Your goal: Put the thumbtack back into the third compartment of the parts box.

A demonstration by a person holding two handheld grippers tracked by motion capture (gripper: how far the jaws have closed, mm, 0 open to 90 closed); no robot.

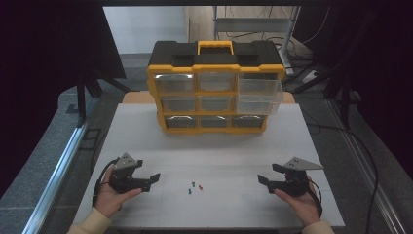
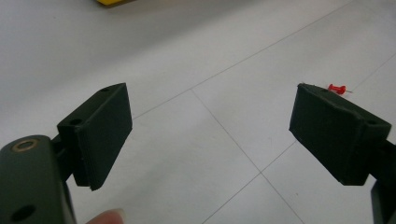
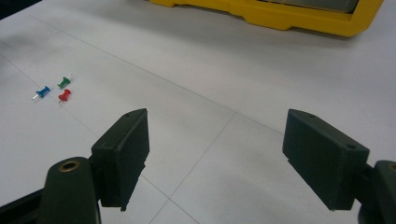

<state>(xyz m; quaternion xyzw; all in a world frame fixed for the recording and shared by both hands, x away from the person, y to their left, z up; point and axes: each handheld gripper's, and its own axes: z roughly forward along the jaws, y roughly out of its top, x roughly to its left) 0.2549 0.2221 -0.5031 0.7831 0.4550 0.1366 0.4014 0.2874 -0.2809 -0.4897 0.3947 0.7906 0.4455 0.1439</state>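
Observation:
Three push pins lie close together on the white table between my hands: a blue pin (image 1: 189, 190) (image 3: 43, 91), a green pin (image 1: 194, 185) (image 3: 63, 82) and a red pin (image 1: 200, 187) (image 3: 64, 95) (image 2: 336, 88). My left gripper (image 1: 148, 179) (image 2: 210, 135) rests at the front left, open, with nothing between its jaws. At the front right my right gripper (image 1: 271, 174) (image 3: 217, 158) is open too, and empty. Both point inward toward the pins, a hand's width away from them.
A yellow and black drawer organiser (image 1: 215, 87) (image 3: 280, 16) with several clear drawers stands at the back of the table; its upper right drawer (image 1: 259, 90) is pulled out. The table's front edge (image 1: 209, 228) runs just below my hands.

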